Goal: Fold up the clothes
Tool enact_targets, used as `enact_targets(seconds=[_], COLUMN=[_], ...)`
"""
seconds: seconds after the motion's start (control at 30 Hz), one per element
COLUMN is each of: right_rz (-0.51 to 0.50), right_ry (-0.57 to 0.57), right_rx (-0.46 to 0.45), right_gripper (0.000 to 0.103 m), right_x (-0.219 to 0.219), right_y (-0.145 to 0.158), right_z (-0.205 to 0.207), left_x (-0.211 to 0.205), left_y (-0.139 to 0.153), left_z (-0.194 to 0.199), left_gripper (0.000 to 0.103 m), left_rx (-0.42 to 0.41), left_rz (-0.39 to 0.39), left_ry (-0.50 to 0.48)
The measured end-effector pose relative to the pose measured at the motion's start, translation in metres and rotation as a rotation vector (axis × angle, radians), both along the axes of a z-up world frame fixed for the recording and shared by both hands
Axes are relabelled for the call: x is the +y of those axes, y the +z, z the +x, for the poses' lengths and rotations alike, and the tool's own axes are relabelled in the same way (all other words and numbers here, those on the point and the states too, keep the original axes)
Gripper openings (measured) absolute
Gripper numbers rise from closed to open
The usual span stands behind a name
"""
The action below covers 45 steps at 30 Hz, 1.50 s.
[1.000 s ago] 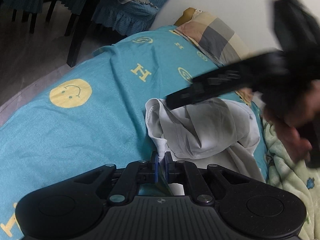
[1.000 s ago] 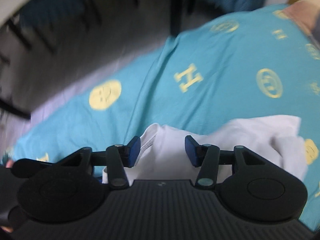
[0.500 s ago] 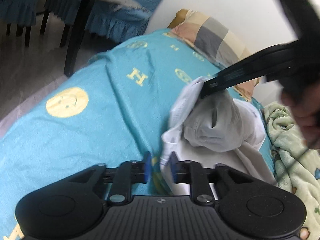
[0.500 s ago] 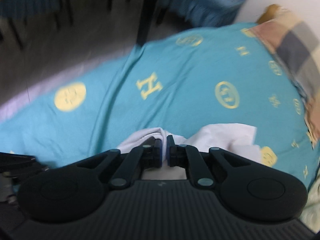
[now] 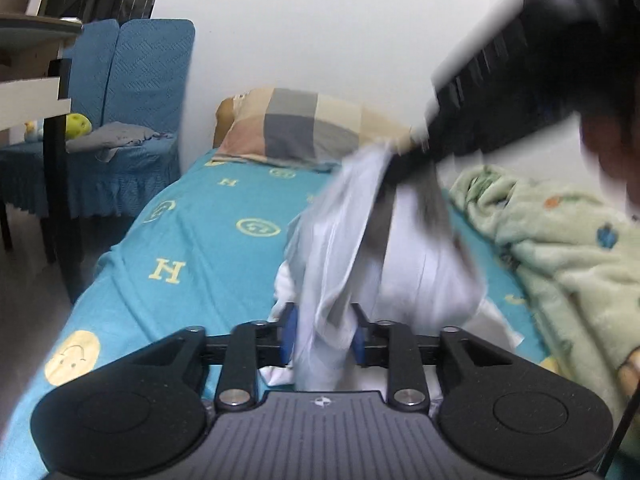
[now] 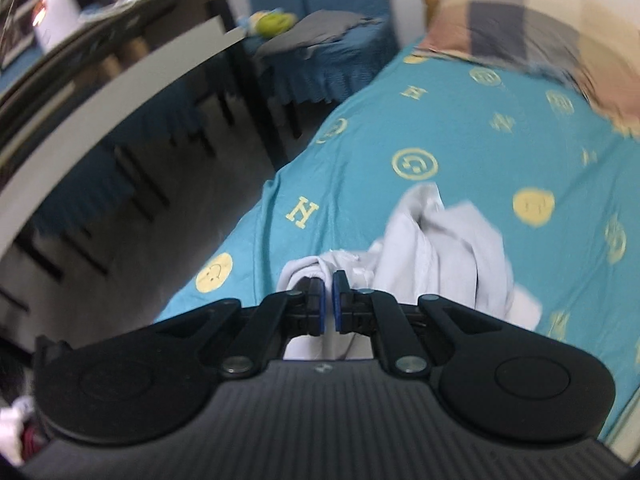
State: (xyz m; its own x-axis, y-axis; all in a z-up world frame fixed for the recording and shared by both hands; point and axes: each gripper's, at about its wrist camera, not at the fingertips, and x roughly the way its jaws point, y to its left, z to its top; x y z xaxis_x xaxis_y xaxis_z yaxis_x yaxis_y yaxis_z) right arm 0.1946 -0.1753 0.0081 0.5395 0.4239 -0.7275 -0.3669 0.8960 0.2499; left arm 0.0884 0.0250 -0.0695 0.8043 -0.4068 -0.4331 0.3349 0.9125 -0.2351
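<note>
A white garment (image 5: 360, 248) hangs bunched above the teal bedsheet (image 5: 200, 248). My right gripper (image 6: 327, 300) is shut on its top edge and lifts it; in the left wrist view that gripper shows blurred at the upper right, pinching the cloth (image 5: 404, 160). The garment (image 6: 440, 248) trails down and right onto the bed in the right wrist view. My left gripper (image 5: 322, 338) is open, and the hanging cloth drapes loosely between its blue pads (image 5: 289, 336).
A checked pillow (image 5: 308, 128) lies at the head of the bed against the white wall. A green fleece blanket (image 5: 560, 248) is piled on the right. A blue-covered chair (image 5: 120, 128) and a dark table leg (image 5: 60, 160) stand left of the bed.
My right gripper closed on the garment and raised it off the bed. My left gripper opened and let go of the cloth edge. Both views tilted up toward the wall.
</note>
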Motion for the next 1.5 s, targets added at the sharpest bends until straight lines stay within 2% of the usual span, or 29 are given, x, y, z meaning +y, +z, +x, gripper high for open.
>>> enact_targets(seconds=[0.13,0.2,0.27,0.33,0.4,0.5,0.57,0.63,0.8,0.87,0.93,1.0,1.1,1.2,1.33,1.5], right_rz=[0.056,0.088,0.178,0.259,0.292,0.366,0.446,0.489,0.516,0.517,0.463,0.322,0.095,-0.111,-0.290,-0.451], right_ry=[-0.087,-0.117,-0.142,-0.164,-0.169,-0.176,-0.179,-0.172,-0.196,-0.198,-0.128,0.003,0.224,0.375,0.479,0.555], right_rx=[-0.056,-0.101,-0.138,-0.128,-0.114,-0.143,-0.169,-0.192,-0.250,-0.257,-0.264,-0.290,-0.394,-0.492,-0.518,-0.522], right_gripper=[0.008,0.009,0.009,0.009,0.010,0.014,0.030,0.039,0.039,0.039,0.039,0.039,0.037,0.037,0.037,0.037], right_x=[-0.014,-0.024,-0.040,-0.055,-0.062,-0.069,-0.074,-0.076,-0.086,-0.091,-0.086,-0.066,-0.030,-0.001,0.017,0.034], right_y=[-0.031,-0.044,-0.061,-0.082,-0.093,-0.088,-0.082,-0.077,-0.067,-0.062,-0.055,-0.048,-0.050,-0.060,-0.074,-0.097], right_z=[-0.025,-0.038,-0.052,-0.058,-0.058,-0.054,-0.049,-0.046,-0.053,-0.056,-0.061,-0.072,-0.102,-0.125,-0.131,-0.132], left_x=[0.014,0.021,0.028,0.030,0.029,0.028,0.036,0.047,0.079,0.086,0.090,0.092,0.093,0.093,0.095,0.093], left_y=[0.000,0.005,0.010,0.014,0.017,0.019,0.017,0.016,0.012,0.011,0.011,0.011,0.012,0.010,0.007,0.005], left_z=[0.005,0.003,-0.001,-0.003,-0.004,-0.001,0.003,0.007,0.020,0.023,0.025,0.025,0.026,0.027,0.029,0.031], left_gripper=[0.004,0.004,0.004,0.004,0.004,0.004,0.004,0.004,0.004,0.004,0.004,0.004,0.004,0.004,0.004,0.004], left_rx=[0.051,0.042,0.032,0.034,0.028,0.020,0.036,0.054,0.108,0.124,0.132,0.134,0.135,0.145,0.160,0.163], left_rz=[-0.092,-0.132,-0.159,-0.184,-0.185,-0.175,-0.204,-0.241,-0.356,-0.372,-0.374,-0.377,-0.380,-0.379,-0.385,-0.374], left_ry=[0.030,0.034,0.030,0.021,0.017,0.030,0.068,0.109,0.224,0.249,0.260,0.259,0.259,0.268,0.280,0.285])
